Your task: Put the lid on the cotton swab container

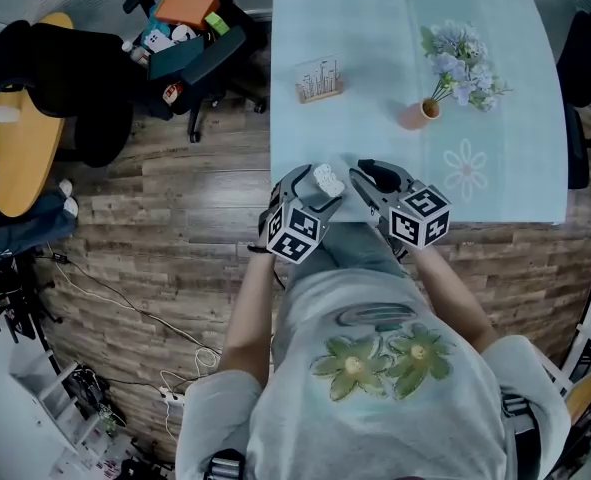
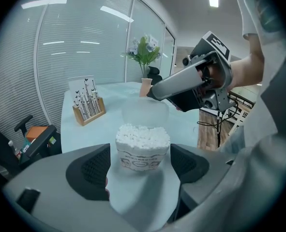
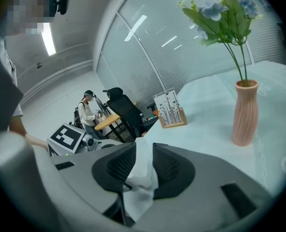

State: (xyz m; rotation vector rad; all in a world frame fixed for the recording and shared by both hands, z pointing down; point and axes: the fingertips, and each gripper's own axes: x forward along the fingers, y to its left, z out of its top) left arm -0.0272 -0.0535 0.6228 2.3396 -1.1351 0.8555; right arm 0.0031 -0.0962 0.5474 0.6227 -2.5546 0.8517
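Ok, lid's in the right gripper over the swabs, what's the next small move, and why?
Probably lower the right gripper a little, keeping the lid level, until it seats on the cotton swab container. The lid hangs just above the open container, roughly centred on it, and the left gripper holds the container between its jaws.

The near edge of the worktop [image 1: 515, 168] is taken up by the left tool [image 1: 320, 192], closed on the cotton swab container [image 1: 328, 178], and the right tool [image 1: 371, 180], closed on the lid [image 2: 143, 111]. Beyond them, bare worktop is left open. The far left is blocked by a card holder [image 1: 318, 80], and the space further right by a vase [image 1: 416, 115].
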